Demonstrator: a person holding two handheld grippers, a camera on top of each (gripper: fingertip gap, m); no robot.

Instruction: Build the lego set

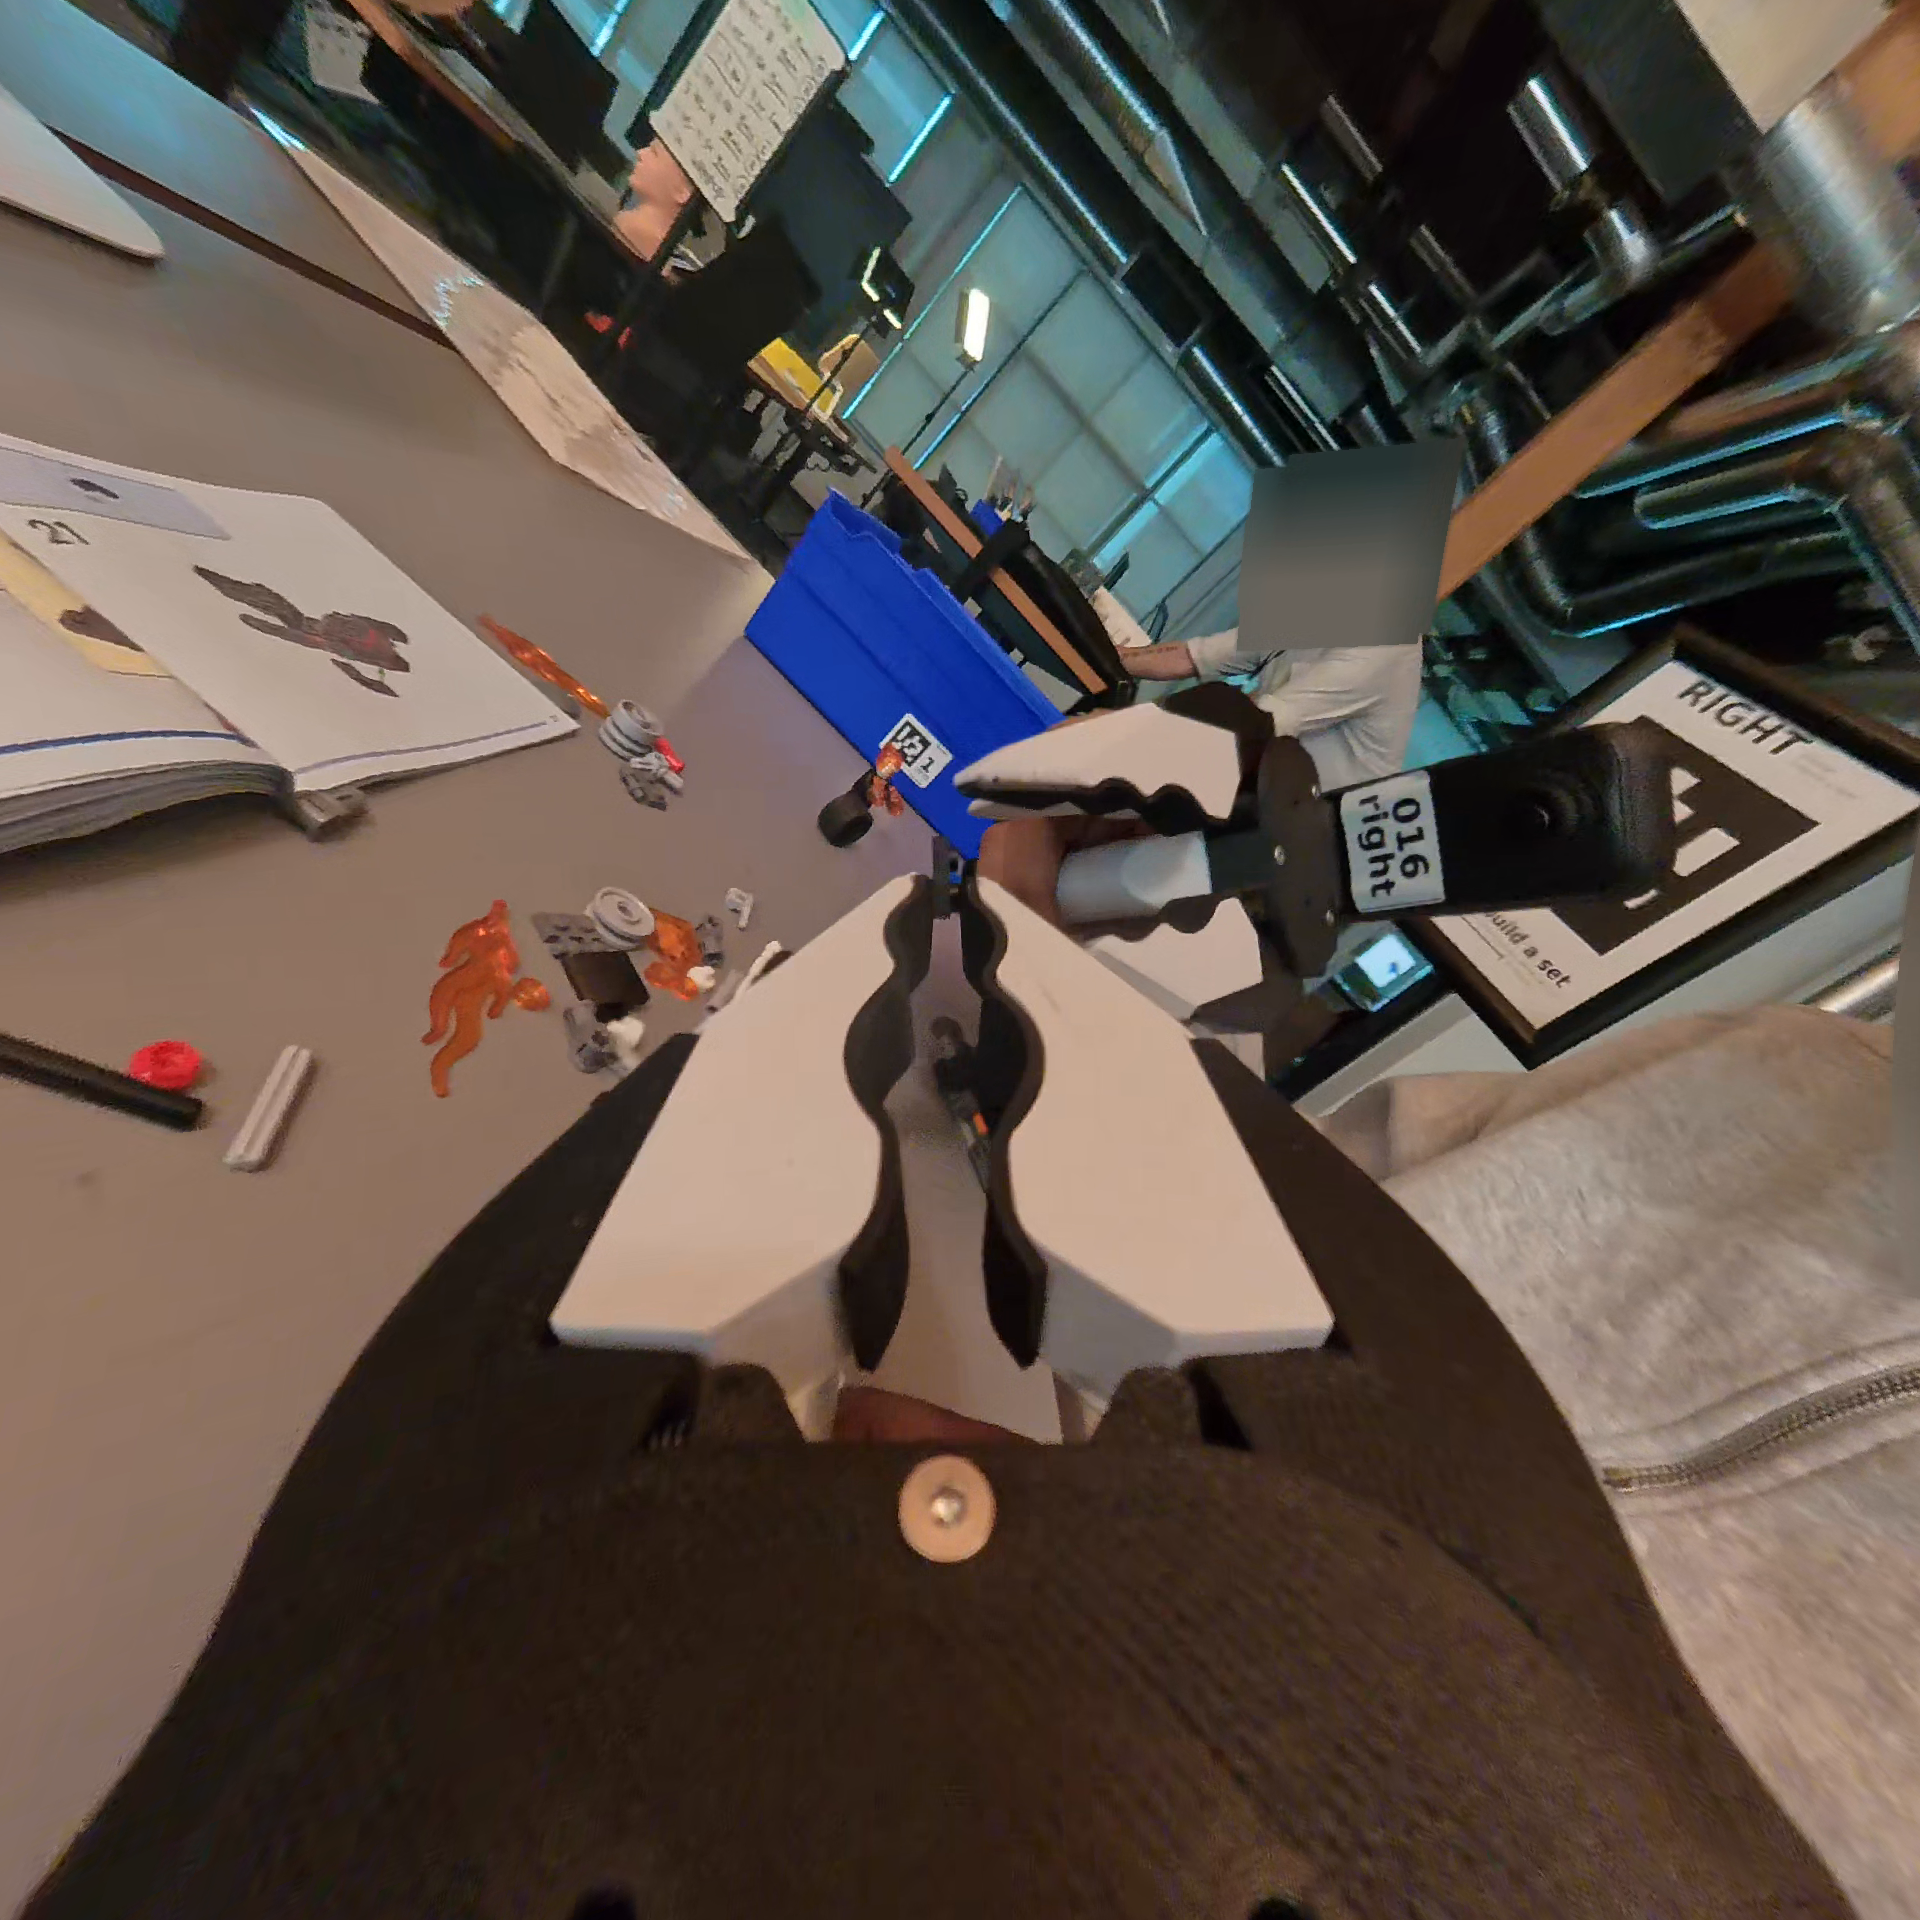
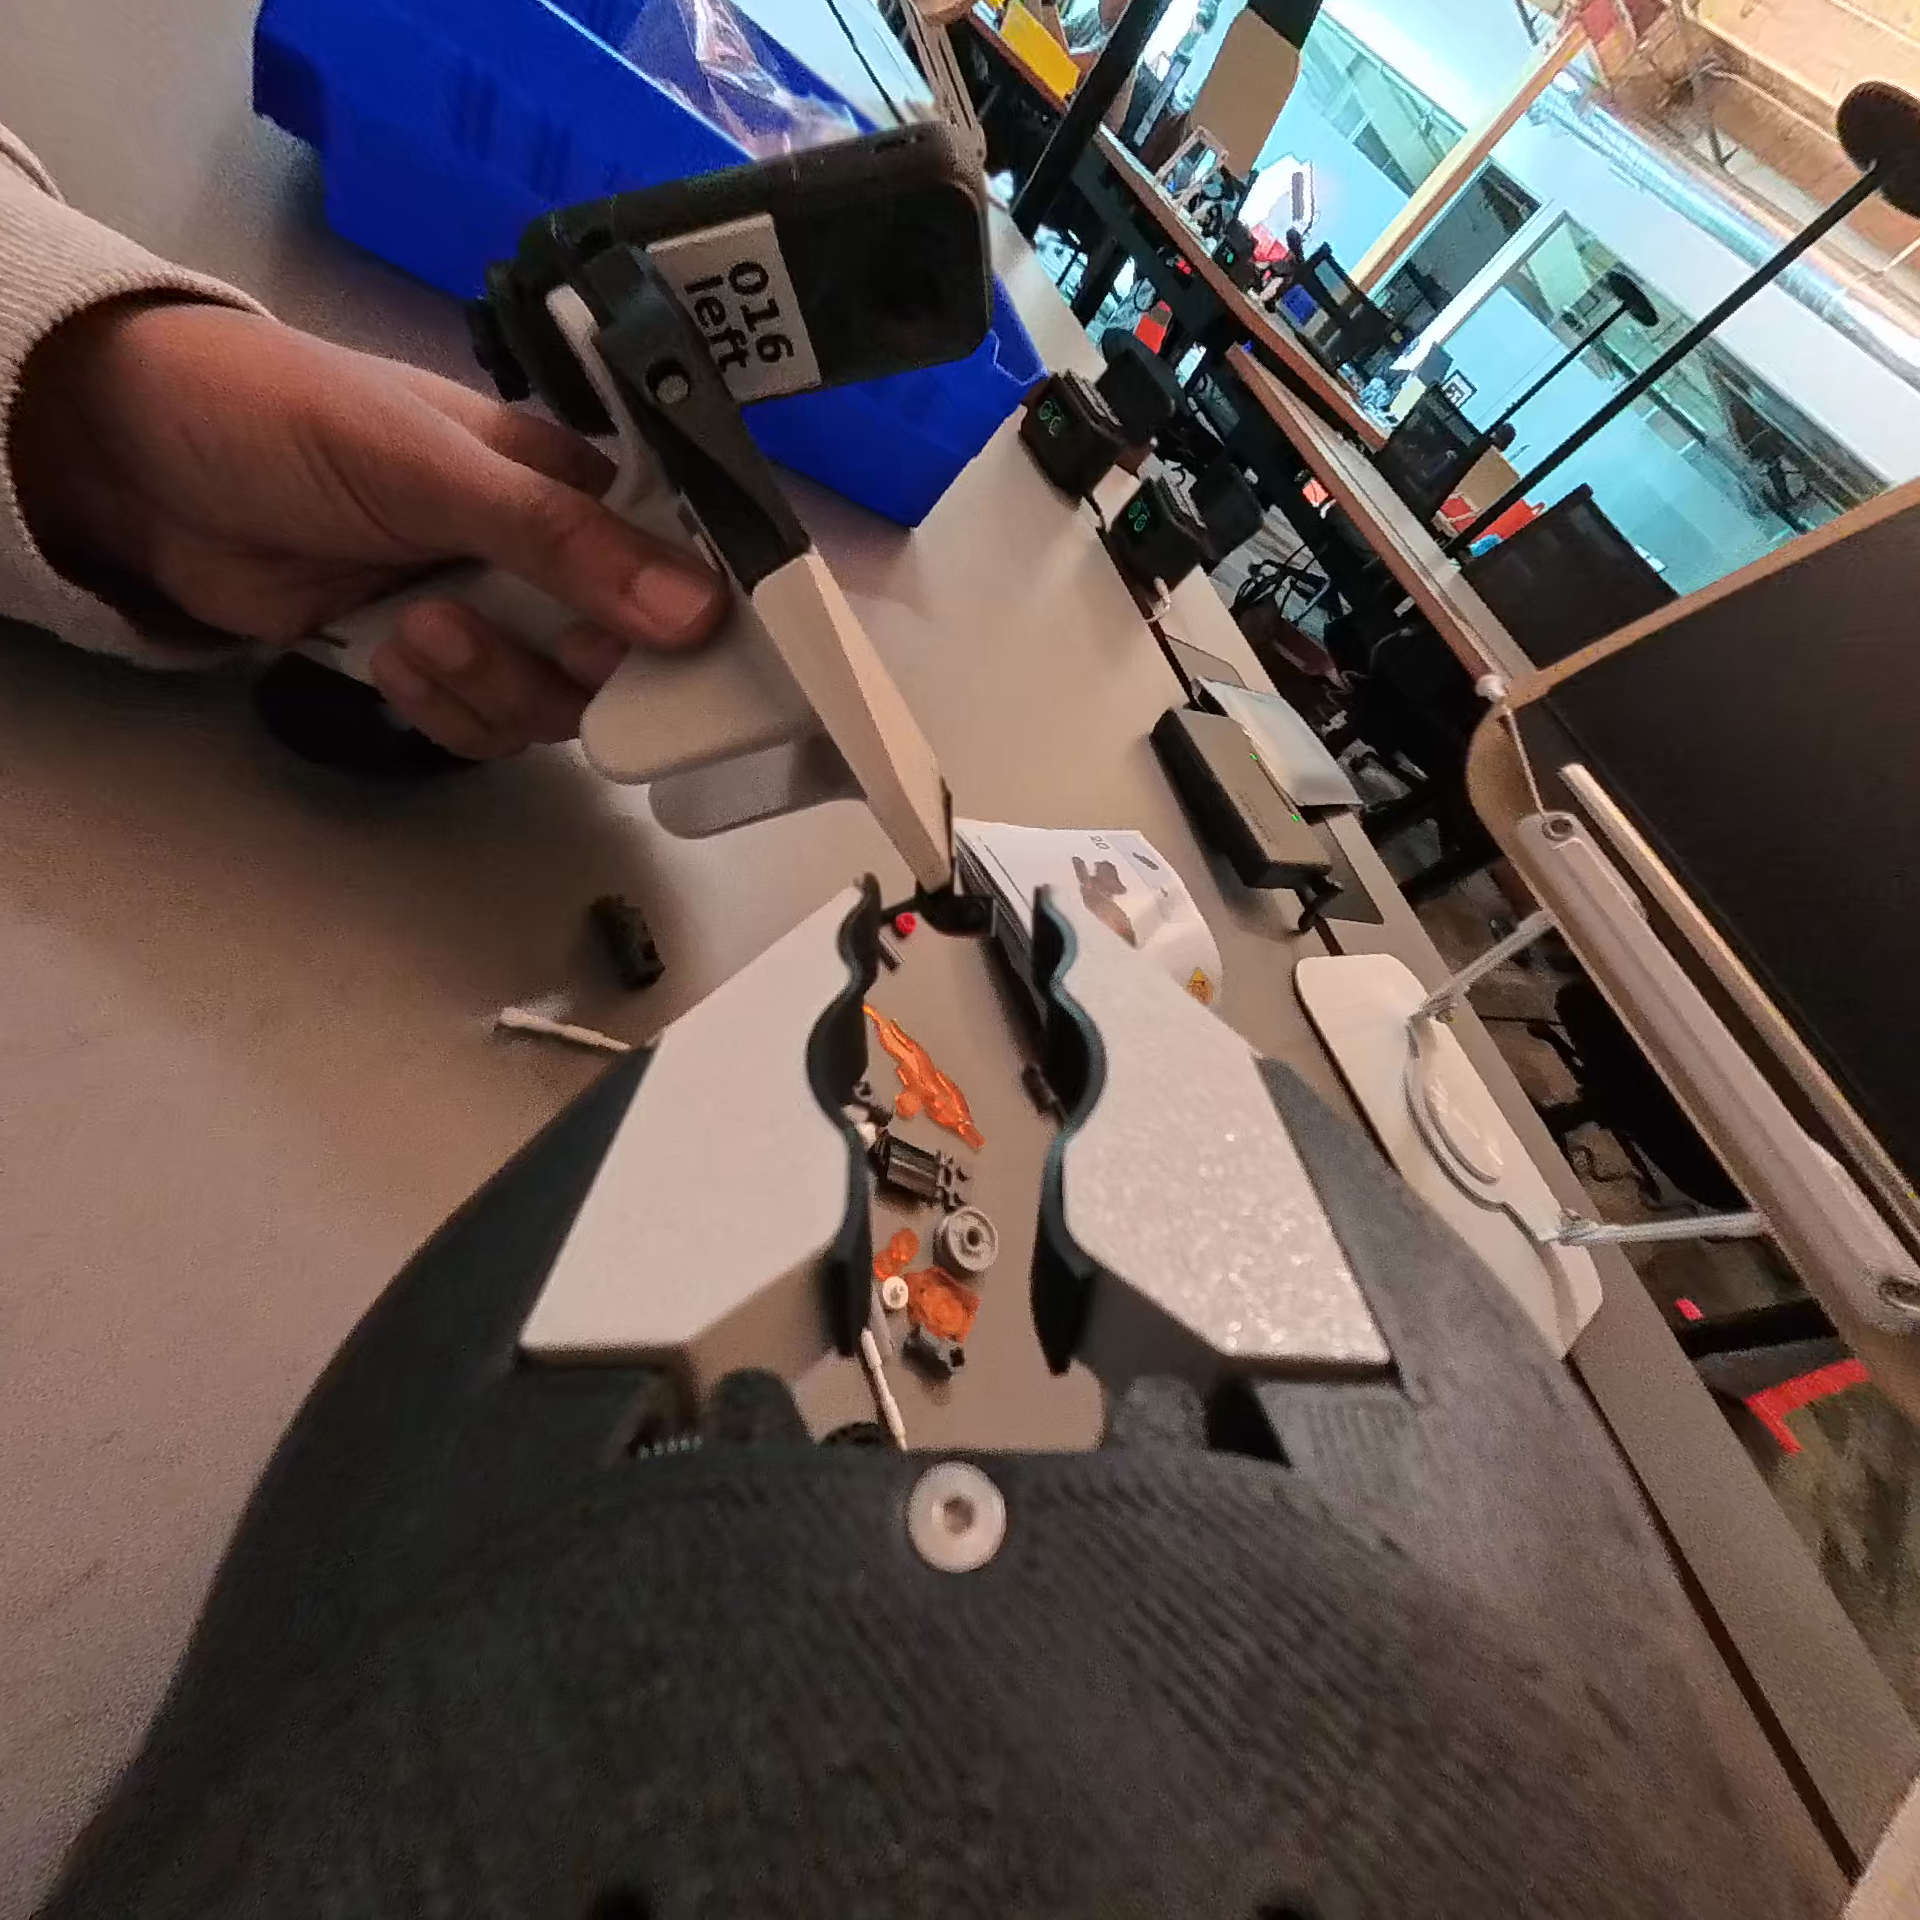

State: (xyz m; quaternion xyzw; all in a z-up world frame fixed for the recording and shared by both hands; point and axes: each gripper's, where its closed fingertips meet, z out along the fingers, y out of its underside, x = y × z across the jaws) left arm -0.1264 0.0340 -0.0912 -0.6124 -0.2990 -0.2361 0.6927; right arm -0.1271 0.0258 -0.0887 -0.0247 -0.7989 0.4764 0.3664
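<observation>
My left gripper (image 1: 945, 883) is shut on a small dark lego piece (image 1: 945, 864) pinched at its tips. It also shows in the right wrist view (image 2: 928, 868), coming in from the upper left, held by a hand (image 2: 312, 520). My right gripper (image 2: 956, 914) is open and empty, its tips on either side of the left gripper's tip. It also shows in the left wrist view (image 1: 1023, 836). Loose parts lie on the grey table (image 1: 312, 1351): orange flame pieces (image 1: 473, 987), grey wheels (image 1: 620, 920), a red round piece (image 1: 166, 1062) and a light grey bar (image 1: 268, 1107).
An open instruction booklet (image 1: 260, 644) lies at the left. A blue bin (image 1: 894, 644) stands behind the parts, with a black tyre (image 1: 844, 821) in front of it. A black rod (image 1: 99, 1081) lies near the red piece. A monitor stand (image 2: 1455, 1143) is at the right. Both grippers' tips are close together, under 4 cm apart. The light grey bar (image 1: 268, 1107) lies around 11 cm away from my left fingertips.
</observation>
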